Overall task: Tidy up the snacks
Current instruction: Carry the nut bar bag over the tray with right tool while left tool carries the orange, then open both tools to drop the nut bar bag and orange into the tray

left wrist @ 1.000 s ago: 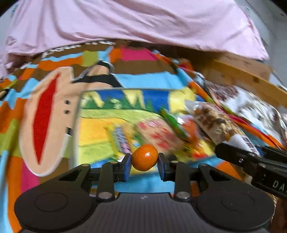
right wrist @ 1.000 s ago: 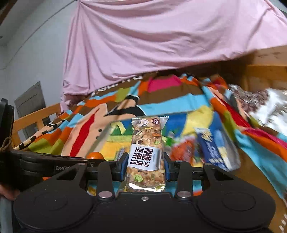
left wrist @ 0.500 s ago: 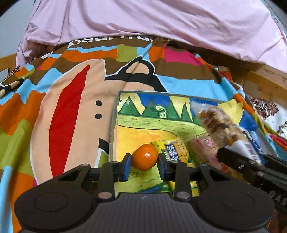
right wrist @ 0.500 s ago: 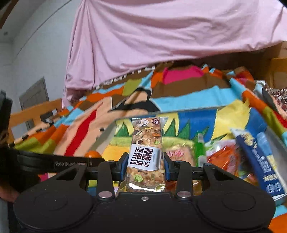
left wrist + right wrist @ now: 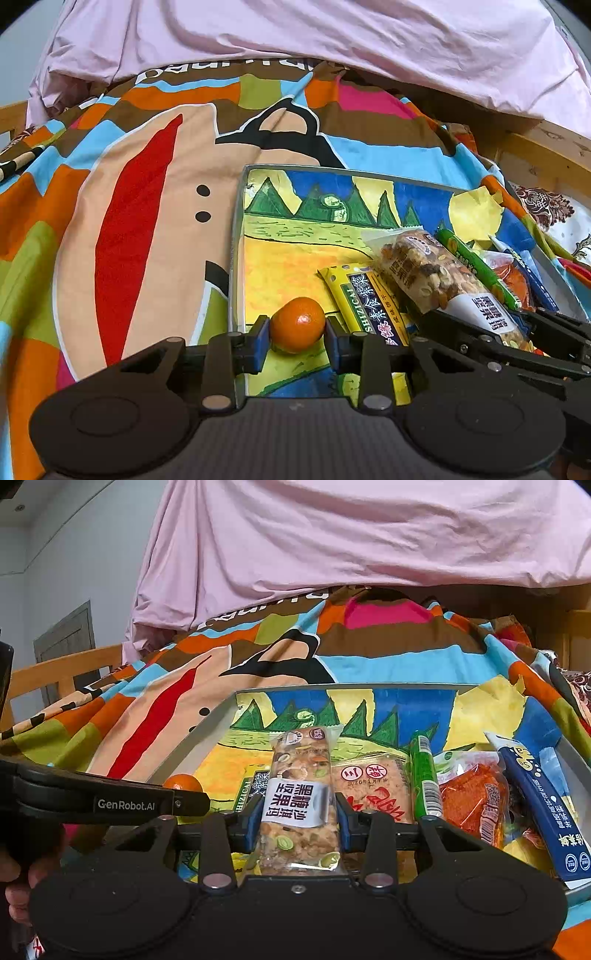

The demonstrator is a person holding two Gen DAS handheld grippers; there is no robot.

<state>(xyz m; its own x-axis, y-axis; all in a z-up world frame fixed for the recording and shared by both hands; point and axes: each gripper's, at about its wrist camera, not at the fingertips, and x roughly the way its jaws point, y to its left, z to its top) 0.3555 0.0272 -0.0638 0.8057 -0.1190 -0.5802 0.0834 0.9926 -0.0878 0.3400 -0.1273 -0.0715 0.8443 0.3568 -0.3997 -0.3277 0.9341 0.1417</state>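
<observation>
A little orange sits squeezed between the blue pads of the left gripper, low over the near left corner of the tray. Beside it, the right gripper pinches a nut bar in a clear wrapper, standing up over the tray. More snacks lie in the tray: a yellow pack, a green stick, a red pack and a blue pack. The tray rests on a bright blanket, with a pink sheet behind.
</observation>
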